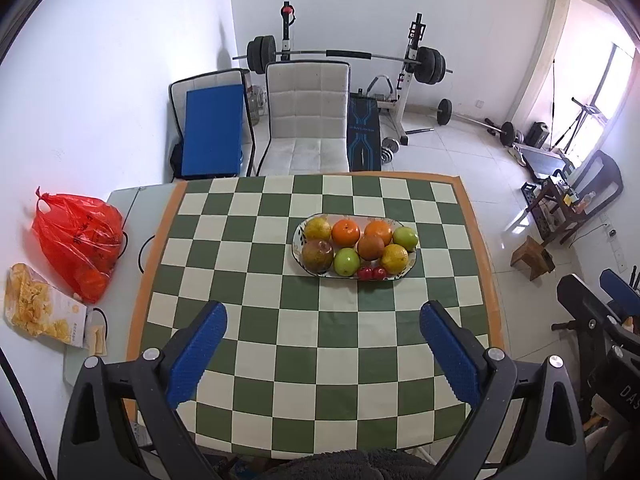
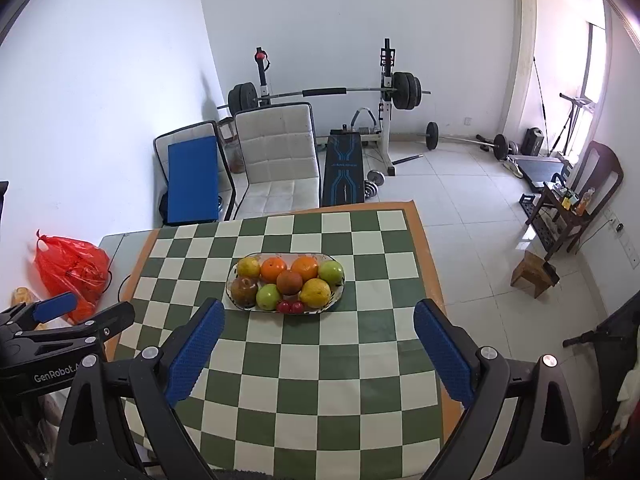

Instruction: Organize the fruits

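Note:
An oval patterned plate (image 1: 412, 260) (image 2: 338, 295) rests on the green and cream checked tablecloth (image 1: 280, 344) (image 2: 320, 368). On it lie several fruits: oranges (image 1: 346, 233) (image 2: 305, 268), green apples (image 1: 346, 262) (image 2: 268, 296), yellow citrus (image 1: 394, 258) (image 2: 315, 292), a brownish fruit (image 1: 317, 255) (image 2: 244, 291) and small red fruits (image 1: 372, 273) (image 2: 291, 307). My left gripper (image 1: 323, 312) hangs open above the near half of the table, well short of the plate. My right gripper (image 2: 319, 312) is open too, nothing between its blue pads. The left gripper (image 2: 56, 308) also shows at the left edge of the right wrist view.
A red plastic bag (image 1: 76, 236) (image 2: 72, 264) and a packet of yellow snacks (image 1: 36, 308) lie on the table's bare left strip. A white padded chair (image 1: 308, 120) (image 2: 276, 160) stands behind the table, with a barbell rack (image 1: 348, 56) beyond. A small wooden stool (image 1: 532, 258) stands on the floor at right.

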Demonstrator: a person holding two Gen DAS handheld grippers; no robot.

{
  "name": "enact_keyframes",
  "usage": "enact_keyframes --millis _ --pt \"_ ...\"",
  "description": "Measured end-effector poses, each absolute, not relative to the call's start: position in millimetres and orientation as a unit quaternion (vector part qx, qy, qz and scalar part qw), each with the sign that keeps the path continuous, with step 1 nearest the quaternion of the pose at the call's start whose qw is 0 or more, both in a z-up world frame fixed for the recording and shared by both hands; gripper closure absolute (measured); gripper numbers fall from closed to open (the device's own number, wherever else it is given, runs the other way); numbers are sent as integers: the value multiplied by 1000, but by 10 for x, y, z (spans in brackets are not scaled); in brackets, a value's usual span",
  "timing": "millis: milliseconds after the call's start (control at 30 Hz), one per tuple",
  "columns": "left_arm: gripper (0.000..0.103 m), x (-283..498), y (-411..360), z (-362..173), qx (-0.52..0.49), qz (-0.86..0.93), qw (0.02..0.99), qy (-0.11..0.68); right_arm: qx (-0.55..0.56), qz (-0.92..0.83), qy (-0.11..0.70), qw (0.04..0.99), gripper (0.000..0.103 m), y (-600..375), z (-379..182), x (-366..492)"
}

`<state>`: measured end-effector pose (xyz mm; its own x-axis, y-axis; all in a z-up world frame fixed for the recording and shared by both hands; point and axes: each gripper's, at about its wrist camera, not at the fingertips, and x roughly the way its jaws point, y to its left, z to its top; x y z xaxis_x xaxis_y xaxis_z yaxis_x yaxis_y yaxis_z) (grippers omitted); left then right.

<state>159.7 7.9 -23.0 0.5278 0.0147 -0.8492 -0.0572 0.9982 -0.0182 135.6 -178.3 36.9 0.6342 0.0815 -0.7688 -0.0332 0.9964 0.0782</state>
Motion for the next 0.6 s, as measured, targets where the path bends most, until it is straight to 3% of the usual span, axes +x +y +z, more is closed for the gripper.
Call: enact_keyframes --millis 300,600 --pt "4 1466 86 -78 -20 21 881 472 21 41 420 906 5 -1704 582 1187" --pt "4 1542 104 -175 -27 19 883 467 15 35 415 909 2 -1683 444 1265"
